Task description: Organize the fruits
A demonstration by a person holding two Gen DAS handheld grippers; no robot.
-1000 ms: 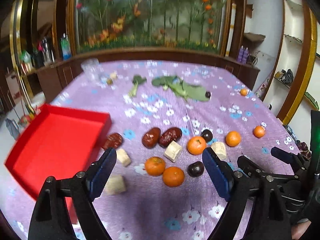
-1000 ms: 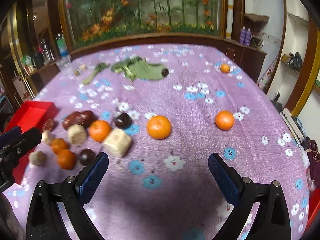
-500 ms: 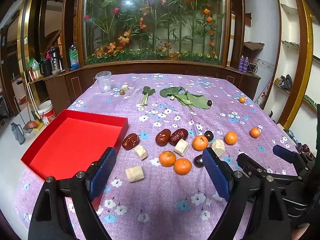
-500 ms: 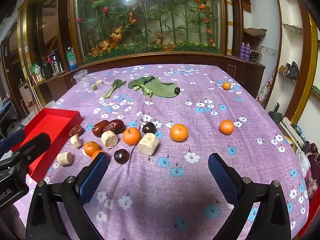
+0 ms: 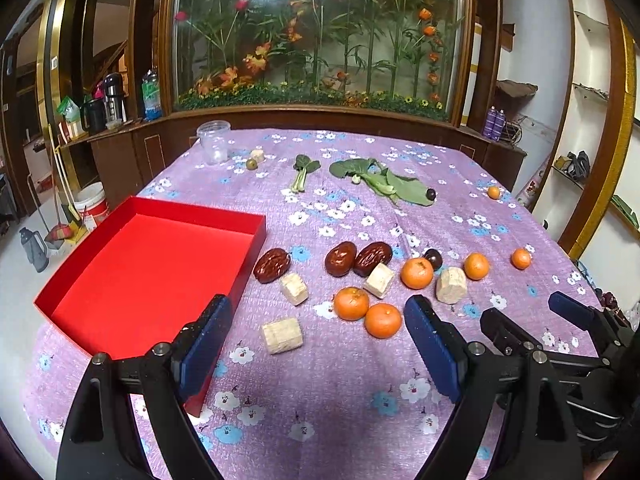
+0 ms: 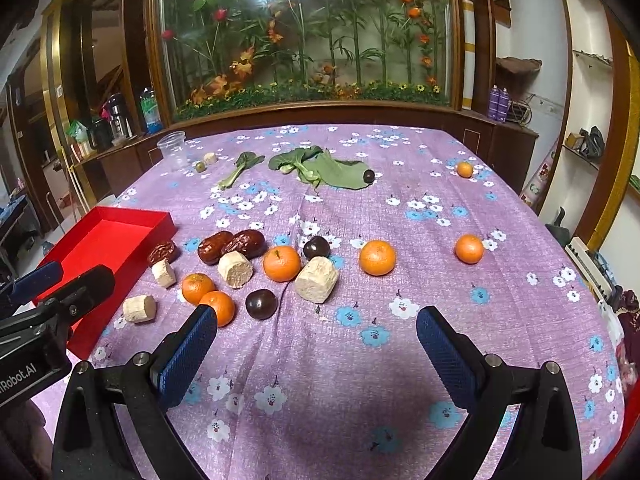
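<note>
Several oranges (image 5: 351,303), red dates (image 5: 340,258), dark plums (image 6: 261,303) and pale cut chunks (image 5: 282,335) lie in a cluster on the purple flowered tablecloth (image 5: 340,392). An empty red tray (image 5: 152,268) sits to the left of them; it also shows in the right wrist view (image 6: 108,240). My left gripper (image 5: 316,344) is open and empty, held above the near side of the cluster. My right gripper (image 6: 316,352) is open and empty, above the cloth in front of the fruit. Two oranges (image 6: 377,257) lie apart to the right.
Green leaves (image 5: 384,182) with a dark plum (image 5: 430,193), a clear plastic cup (image 5: 214,142) and a lone orange (image 5: 493,192) lie at the far side. Wooden cabinets and a flower window stand behind. The floor drops off left of the tray.
Both grippers have drawn back and risen from the fruit, so the whole cluster and tray now show farther away. Both stay open. No fruit has moved.
</note>
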